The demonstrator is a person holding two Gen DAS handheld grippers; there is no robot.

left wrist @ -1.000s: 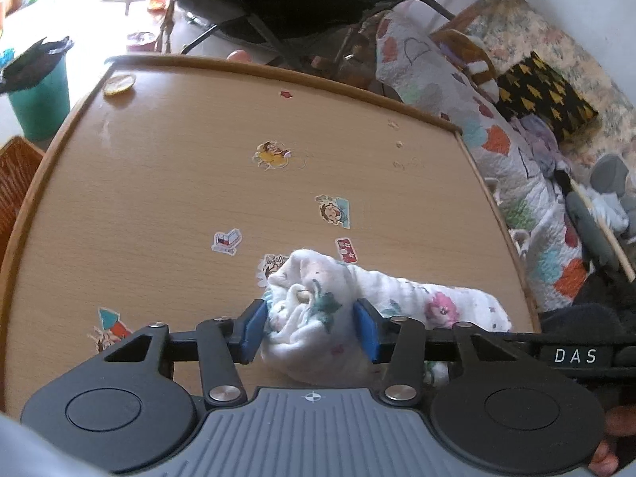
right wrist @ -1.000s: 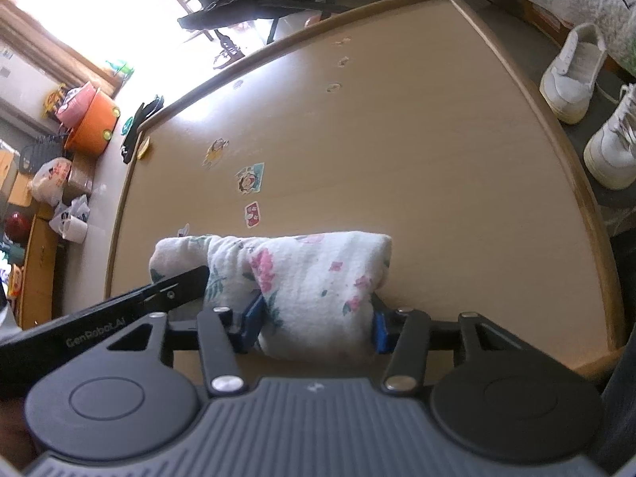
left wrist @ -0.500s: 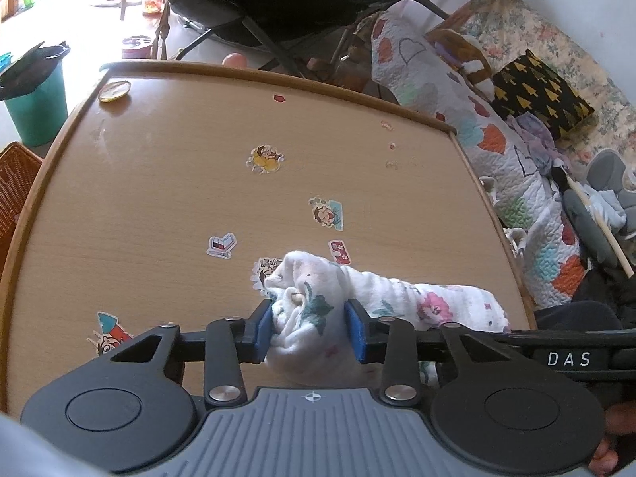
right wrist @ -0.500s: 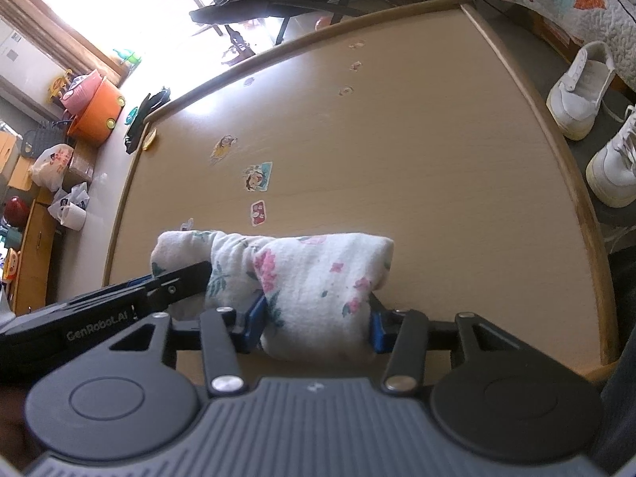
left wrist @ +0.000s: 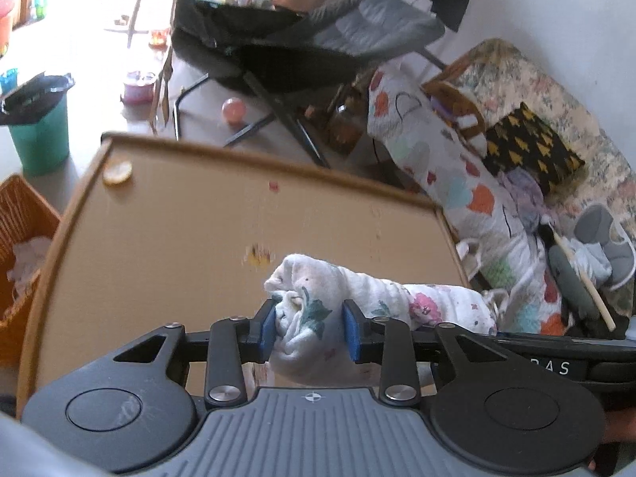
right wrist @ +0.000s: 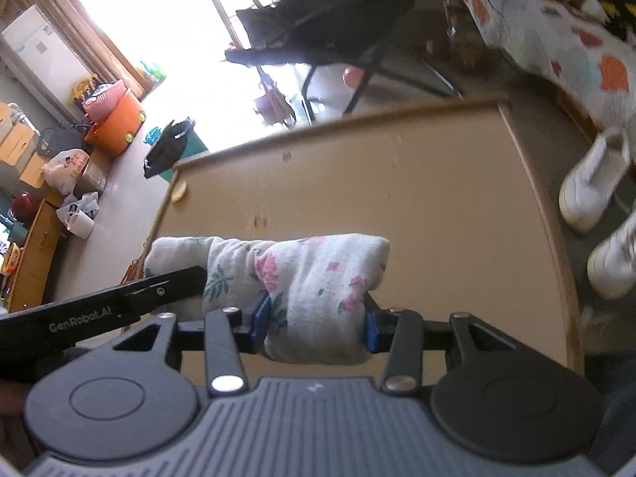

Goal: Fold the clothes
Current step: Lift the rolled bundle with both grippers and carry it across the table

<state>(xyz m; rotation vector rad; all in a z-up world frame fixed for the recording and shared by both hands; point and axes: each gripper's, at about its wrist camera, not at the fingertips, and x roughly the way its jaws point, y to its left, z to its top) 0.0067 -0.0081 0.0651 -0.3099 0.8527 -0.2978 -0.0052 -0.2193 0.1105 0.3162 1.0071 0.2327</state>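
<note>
Tan table [left wrist: 167,262], stickers blurred; chair [left wrist: 318,47] at 12, quilt [left wrist: 449,175] at 2. Your left gripper [left wrist: 310,328] and right gripper [right wrist: 314,324] are closing, pads pressing the cloth [right wrist: 318,278]; its underside hidden.

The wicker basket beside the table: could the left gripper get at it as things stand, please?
Probably not freely: the left gripper is closing on the floral cloth bundle, which the right gripper also clamps. The wicker basket itself looks unobstructed.

Daylight floods in from the window [right wrist: 167,31], blown out to white glare. The worktop [left wrist: 179,238] and its stickers smear with motion blur; fisheye bending curves the edges.
</note>
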